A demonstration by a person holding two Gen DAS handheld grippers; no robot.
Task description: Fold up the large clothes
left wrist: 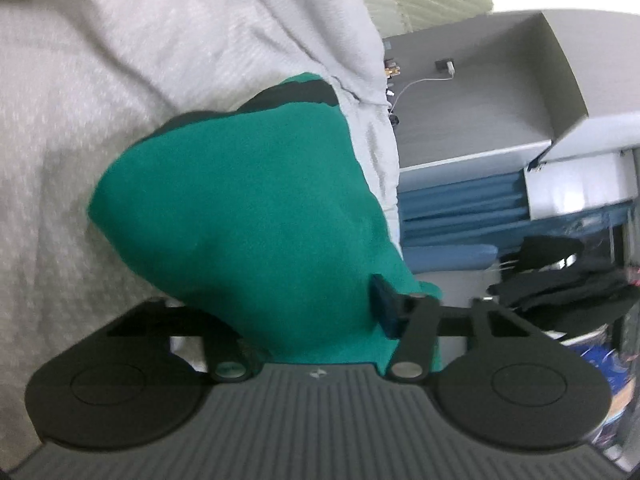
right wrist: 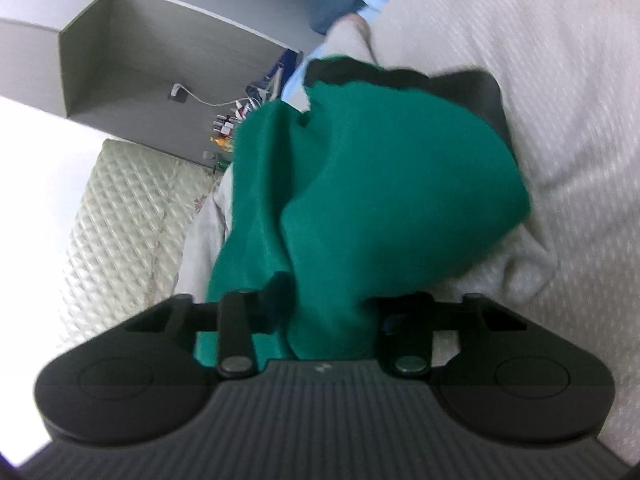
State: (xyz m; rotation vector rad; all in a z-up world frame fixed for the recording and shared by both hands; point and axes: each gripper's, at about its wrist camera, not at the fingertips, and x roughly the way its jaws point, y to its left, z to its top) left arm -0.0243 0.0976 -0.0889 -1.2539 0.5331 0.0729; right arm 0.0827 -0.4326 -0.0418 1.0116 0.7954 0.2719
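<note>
Jaws of both grippers pinch folds of one green garment [left wrist: 256, 208], which hangs bunched between them above a bed. That bed's pale textured cover [left wrist: 80, 160] fills the left of the left wrist view and the right of the right wrist view, wrinkled where it meets the cloth. A grey cabinet [left wrist: 500, 92] stands past the bed's edge, with a blue curtain [left wrist: 460, 208] below it in the left view, and a quilted cream headboard [right wrist: 120, 208] shows at the left of the right view. Dark trim [left wrist: 296, 94] runs along the garment's far edge. On the left gripper [left wrist: 320, 316], cloth drapes over and hides one finger, while the other, blue-padded finger [left wrist: 386, 304] presses against its side. On the right gripper [right wrist: 320, 312], a gathered bundle of green is squeezed between the two dark fingers [right wrist: 276, 296]. Black clothing [left wrist: 560, 280] lies heaped beside the bed, and small bottles [right wrist: 224, 128] stand on the cabinet, too blurred to identify.
</note>
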